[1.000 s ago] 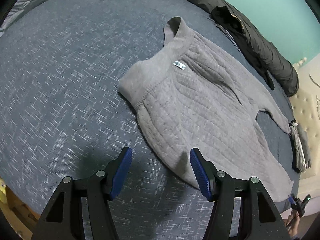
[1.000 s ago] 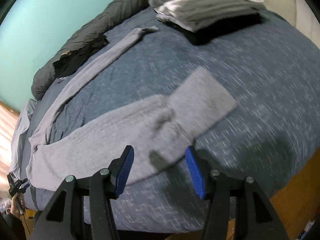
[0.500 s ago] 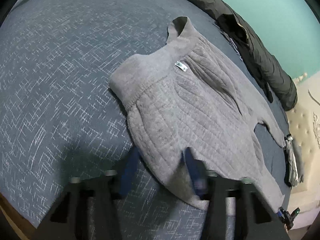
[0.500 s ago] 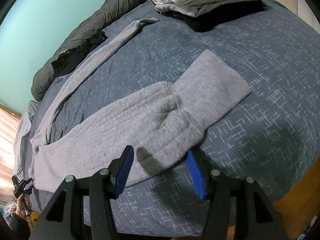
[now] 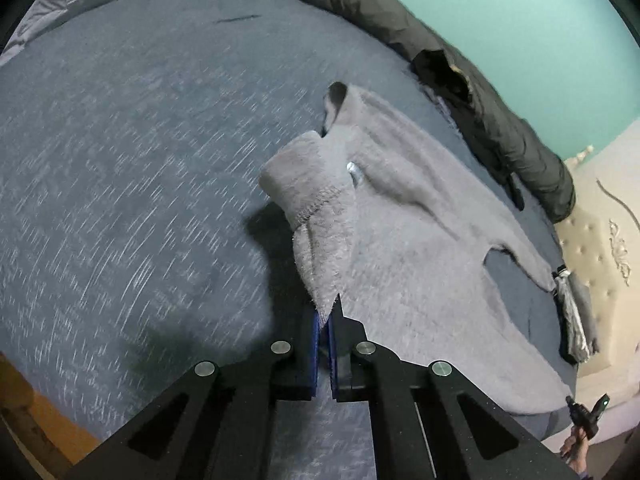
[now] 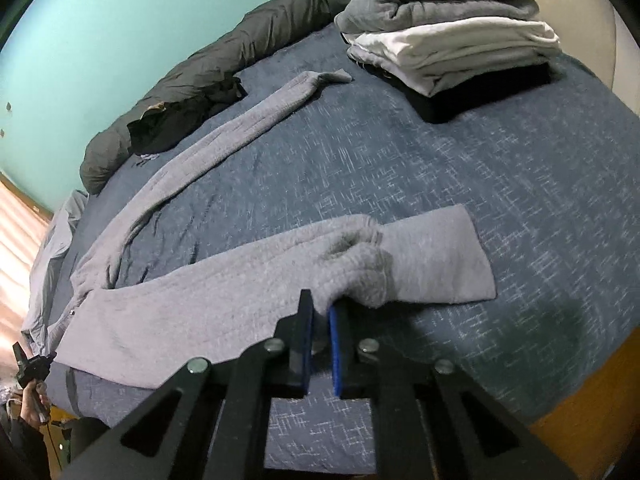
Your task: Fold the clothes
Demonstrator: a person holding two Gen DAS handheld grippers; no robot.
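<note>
Left gripper (image 5: 325, 322): jaws pressed together, pinching near edge of grey sweater (image 5: 420, 240), fabric lifted and draped up from pads. Sweater spread across blue bedspread (image 5: 140, 160), collar tag facing up. Dark jacket (image 5: 480, 112) along far edge by teal wall.

Right gripper (image 6: 320, 312): jaws clamped on bunched sleeve (image 6: 360, 264) near cuff. Other sleeve (image 6: 240, 120) stretched toward stack of folded clothes (image 6: 448, 40).

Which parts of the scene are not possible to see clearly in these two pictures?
- Left wrist view: the small label on the grey sweater is blurred, unreadable.
- Right wrist view: the folded stack hides its lower garments.
- Both views: fabric between the pads of the left gripper and right gripper is hidden.
</note>
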